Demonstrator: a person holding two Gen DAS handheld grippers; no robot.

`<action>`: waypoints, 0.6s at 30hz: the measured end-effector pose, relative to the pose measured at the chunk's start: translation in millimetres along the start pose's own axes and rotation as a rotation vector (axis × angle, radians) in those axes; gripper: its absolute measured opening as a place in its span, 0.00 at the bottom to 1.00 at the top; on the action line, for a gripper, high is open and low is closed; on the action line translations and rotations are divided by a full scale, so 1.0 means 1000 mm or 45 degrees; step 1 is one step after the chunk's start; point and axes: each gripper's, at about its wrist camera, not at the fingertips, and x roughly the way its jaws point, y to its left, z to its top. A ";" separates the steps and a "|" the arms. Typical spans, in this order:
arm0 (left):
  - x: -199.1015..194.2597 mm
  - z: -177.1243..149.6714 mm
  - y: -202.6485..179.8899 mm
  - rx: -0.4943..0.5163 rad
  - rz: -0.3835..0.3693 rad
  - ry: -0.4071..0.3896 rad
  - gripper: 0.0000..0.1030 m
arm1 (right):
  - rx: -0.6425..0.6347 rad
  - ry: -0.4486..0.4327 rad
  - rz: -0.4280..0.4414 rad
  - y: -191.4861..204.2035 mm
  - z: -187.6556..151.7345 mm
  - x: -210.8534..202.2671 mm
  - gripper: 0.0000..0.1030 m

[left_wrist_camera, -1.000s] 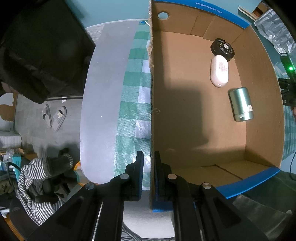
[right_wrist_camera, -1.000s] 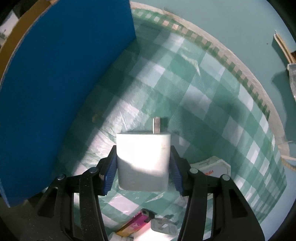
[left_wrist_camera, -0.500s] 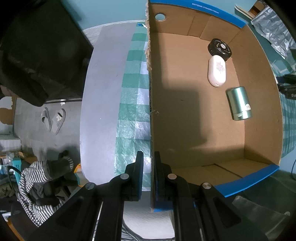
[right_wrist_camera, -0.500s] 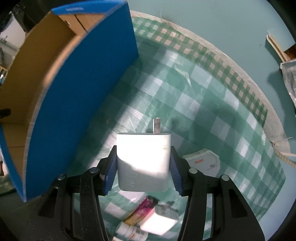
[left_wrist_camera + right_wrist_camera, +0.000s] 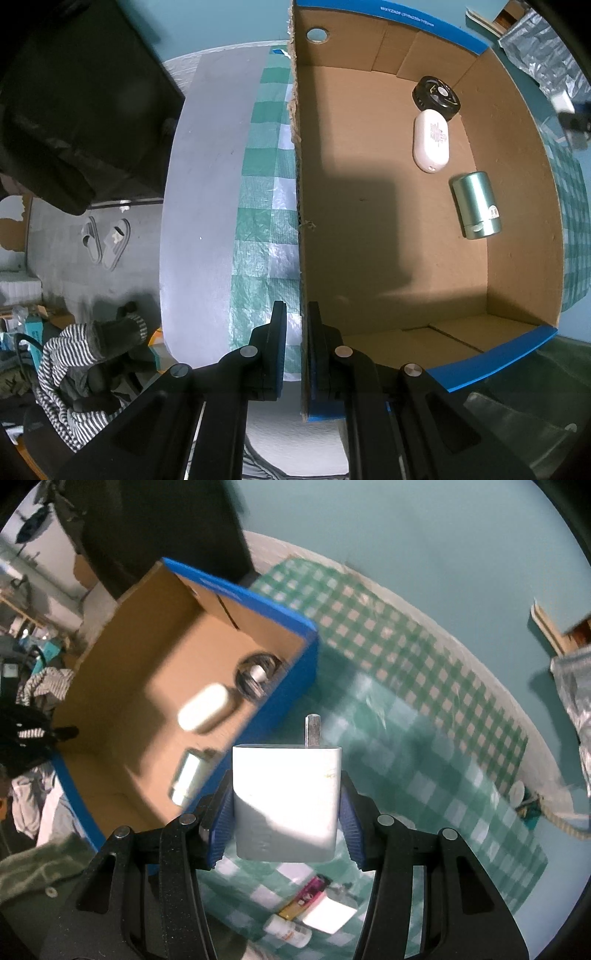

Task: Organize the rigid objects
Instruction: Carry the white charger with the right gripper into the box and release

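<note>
My left gripper (image 5: 297, 332) is shut on the left wall of the cardboard box (image 5: 300, 184), which has a blue outside. Inside lie a black round fan (image 5: 436, 93), a white oval case (image 5: 430, 141) and a teal metal cylinder (image 5: 476, 205). My right gripper (image 5: 286, 797) is shut on a white power adapter (image 5: 286, 797), prong pointing away, held high over the checked cloth just right of the box (image 5: 147, 686). The right gripper shows faintly past the box's right wall in the left wrist view (image 5: 569, 110).
A green checked cloth (image 5: 424, 746) covers the round table. Below my right gripper lie a pink-and-gold lighter (image 5: 304, 897), a white flat pack (image 5: 328, 917) and a small white bottle (image 5: 288, 929). The grey table rim (image 5: 199, 206) drops to the floor at left.
My right gripper has risen with the adapter and swung toward the box, so the box's inside now shows. The left gripper keeps its hold on the wall.
</note>
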 end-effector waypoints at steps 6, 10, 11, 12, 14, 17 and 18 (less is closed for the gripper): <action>-0.001 -0.001 0.001 -0.001 -0.007 -0.001 0.09 | -0.075 -0.054 0.035 0.019 0.024 -0.009 0.50; -0.001 -0.001 0.002 -0.005 -0.008 -0.003 0.09 | -0.122 -0.065 0.057 0.033 0.037 -0.006 0.50; -0.001 0.000 0.002 -0.006 -0.009 -0.002 0.09 | -0.130 -0.066 0.058 0.035 0.039 -0.004 0.50; -0.001 0.000 0.002 -0.007 -0.010 -0.002 0.09 | -0.139 -0.066 0.061 0.038 0.041 -0.003 0.50; -0.002 0.000 0.003 -0.006 -0.010 -0.003 0.09 | -0.157 -0.056 0.066 0.043 0.045 0.002 0.50; -0.002 0.001 0.003 -0.010 -0.013 -0.001 0.09 | -0.182 -0.042 0.073 0.049 0.048 0.011 0.50; -0.001 0.001 0.003 -0.011 -0.014 -0.001 0.09 | -0.189 -0.036 0.076 0.051 0.049 0.014 0.50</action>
